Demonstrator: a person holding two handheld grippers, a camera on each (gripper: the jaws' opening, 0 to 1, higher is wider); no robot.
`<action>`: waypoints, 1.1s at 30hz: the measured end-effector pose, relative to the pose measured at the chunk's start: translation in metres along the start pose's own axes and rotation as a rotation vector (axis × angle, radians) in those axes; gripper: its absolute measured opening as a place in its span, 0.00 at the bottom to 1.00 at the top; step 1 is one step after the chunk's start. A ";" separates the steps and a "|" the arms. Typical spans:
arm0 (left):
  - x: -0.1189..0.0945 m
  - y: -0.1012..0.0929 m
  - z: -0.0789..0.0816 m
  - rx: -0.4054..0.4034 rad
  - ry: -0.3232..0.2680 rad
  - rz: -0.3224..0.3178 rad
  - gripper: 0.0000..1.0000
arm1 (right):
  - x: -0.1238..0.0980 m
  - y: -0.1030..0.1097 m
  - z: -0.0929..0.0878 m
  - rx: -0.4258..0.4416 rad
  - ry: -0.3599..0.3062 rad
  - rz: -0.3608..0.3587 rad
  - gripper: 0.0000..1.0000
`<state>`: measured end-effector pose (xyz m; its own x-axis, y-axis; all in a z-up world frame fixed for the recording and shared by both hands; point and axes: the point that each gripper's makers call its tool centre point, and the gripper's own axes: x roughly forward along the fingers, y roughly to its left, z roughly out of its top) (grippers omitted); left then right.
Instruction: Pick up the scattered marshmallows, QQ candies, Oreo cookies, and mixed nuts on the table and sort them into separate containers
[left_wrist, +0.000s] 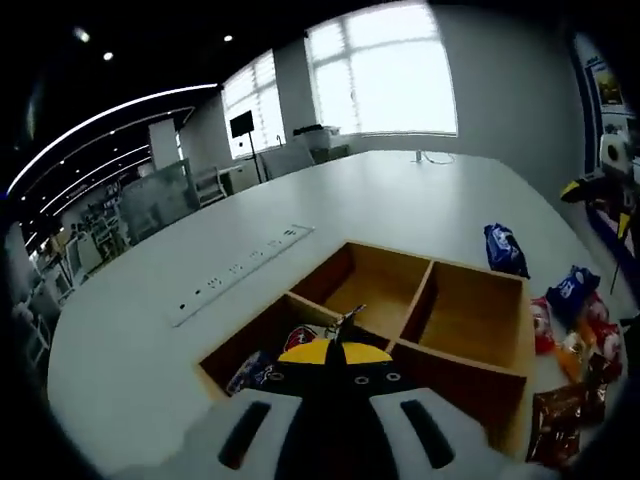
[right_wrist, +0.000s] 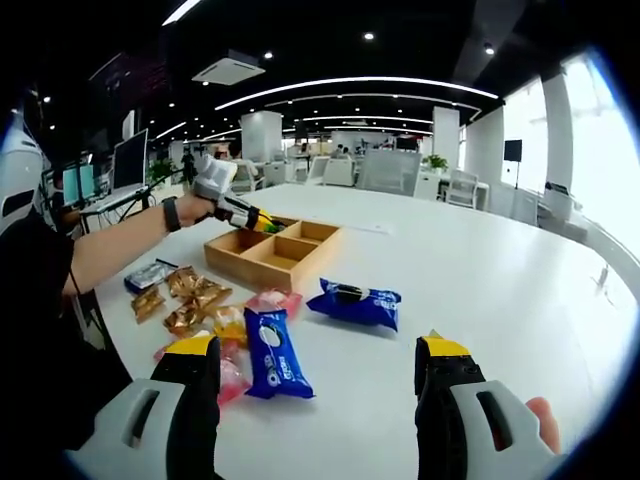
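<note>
Left gripper view puts your left tool (left_wrist: 338, 345) pinched nearly closed on a thin packet edge over the four-compartment wooden box (left_wrist: 470, 375); release low into the near-left cell. Right gripper view shows your right tool (right_wrist: 318, 365) wide open and empty above the white table (right_wrist: 480, 270), with blue Oreo packs (right_wrist: 357, 303) and mixed snack packets (right_wrist: 195, 300) close ahead.
</note>
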<state>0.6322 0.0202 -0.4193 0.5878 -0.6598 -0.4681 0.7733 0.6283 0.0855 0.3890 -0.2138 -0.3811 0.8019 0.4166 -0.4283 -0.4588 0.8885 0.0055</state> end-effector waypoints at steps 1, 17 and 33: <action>0.000 0.000 0.000 -0.008 0.001 -0.002 0.06 | 0.000 0.000 0.000 0.001 0.000 0.001 0.75; -0.006 -0.005 -0.002 -0.043 0.019 0.021 0.12 | -0.004 0.000 -0.001 0.003 -0.002 -0.007 0.75; -0.019 -0.012 0.007 -0.077 -0.061 0.033 0.32 | -0.007 0.002 0.001 -0.002 -0.011 -0.004 0.75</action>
<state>0.6133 0.0220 -0.4057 0.6281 -0.6603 -0.4118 0.7340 0.6784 0.0316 0.3828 -0.2145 -0.3772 0.8081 0.4150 -0.4181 -0.4563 0.8898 0.0014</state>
